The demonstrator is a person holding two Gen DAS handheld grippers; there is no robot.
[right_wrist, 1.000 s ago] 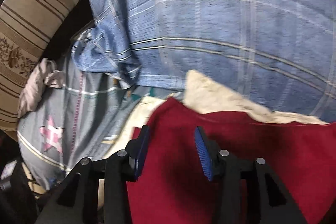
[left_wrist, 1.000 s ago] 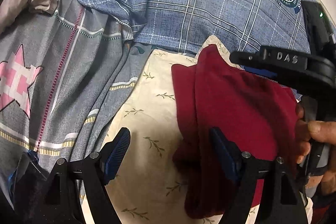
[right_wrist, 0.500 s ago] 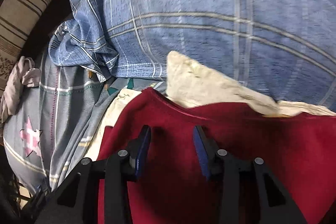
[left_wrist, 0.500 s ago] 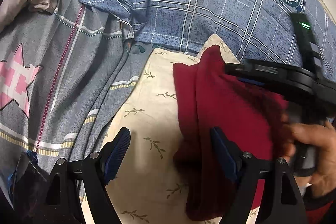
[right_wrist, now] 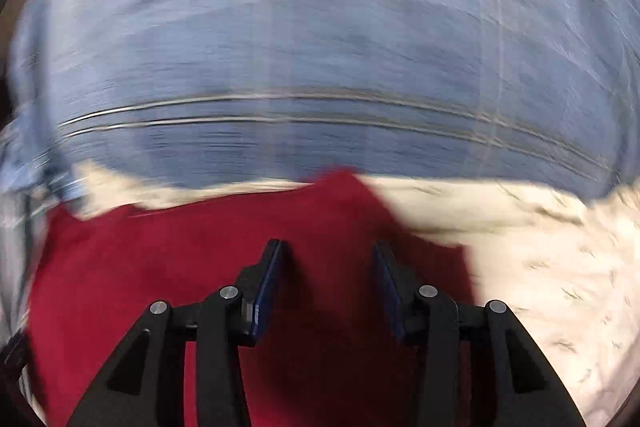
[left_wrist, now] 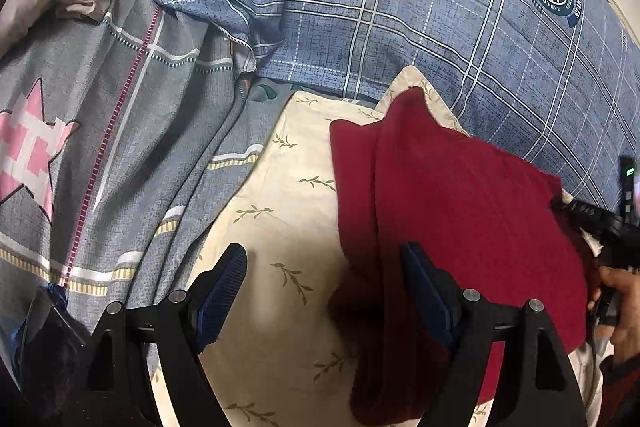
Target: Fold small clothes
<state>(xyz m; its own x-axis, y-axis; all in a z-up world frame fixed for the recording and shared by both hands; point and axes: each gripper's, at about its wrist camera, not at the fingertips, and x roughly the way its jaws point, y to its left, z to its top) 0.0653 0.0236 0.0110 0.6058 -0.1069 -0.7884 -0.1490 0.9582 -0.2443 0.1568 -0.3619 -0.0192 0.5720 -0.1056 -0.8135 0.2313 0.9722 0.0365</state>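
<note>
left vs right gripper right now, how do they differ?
The left gripper has its jaws spread wide; the right gripper has a narrower gap and its jaws are opening. The left straddles the edge of the red garment, one finger over the cream sheet; the right has both fingers over red cloth. The left view is sharp; the right view is motion-blurred. Neither grips anything.

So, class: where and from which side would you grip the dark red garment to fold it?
Grip the dark red garment at its pointed far corner, which sits raised on the cream pillow, probably coming from above. That corner is a free edge, so it should lift and fold back easily.
</note>
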